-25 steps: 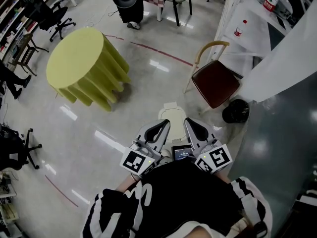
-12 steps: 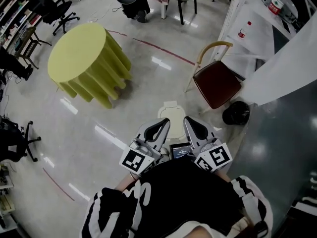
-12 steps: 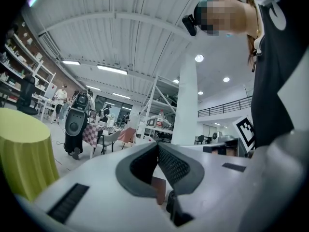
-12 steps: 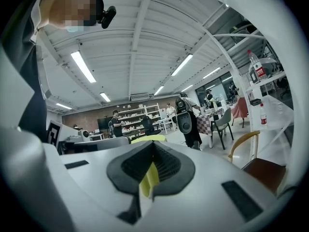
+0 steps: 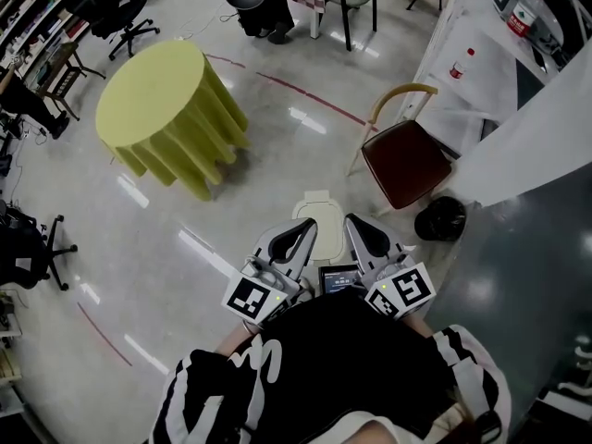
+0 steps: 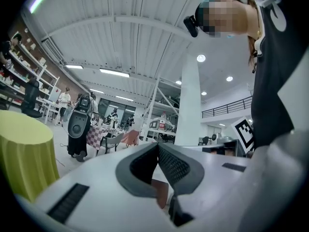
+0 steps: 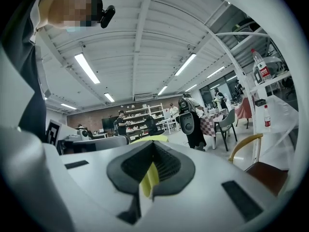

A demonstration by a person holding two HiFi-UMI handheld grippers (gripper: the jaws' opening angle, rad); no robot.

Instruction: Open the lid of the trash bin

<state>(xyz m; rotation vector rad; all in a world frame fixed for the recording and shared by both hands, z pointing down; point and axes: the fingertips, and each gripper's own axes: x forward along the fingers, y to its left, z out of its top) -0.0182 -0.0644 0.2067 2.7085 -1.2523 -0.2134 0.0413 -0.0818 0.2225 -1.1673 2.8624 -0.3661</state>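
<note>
Workshop floor via my head cam: yellow round table point(image 5: 153, 91) at far left; L gripper point(image 5: 308, 228) held at chest, jaws pressed together w/ nothing btwn them; cream trash bin point(image 5: 319, 213), lid down, on the floor just ahead of both tips; R gripper point(image 5: 352, 224) likewise closed & empty; red-seated chair point(image 5: 405, 160) at right.

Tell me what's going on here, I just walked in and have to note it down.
A person standing on the shiny floor holds a left gripper and a right gripper close to the body, both with jaws together and nothing between them. They point down toward a cream trash bin on the floor just ahead. Its lid looks closed, and neither gripper appears to touch it. A yellow table and a chair stand nearby.
</note>
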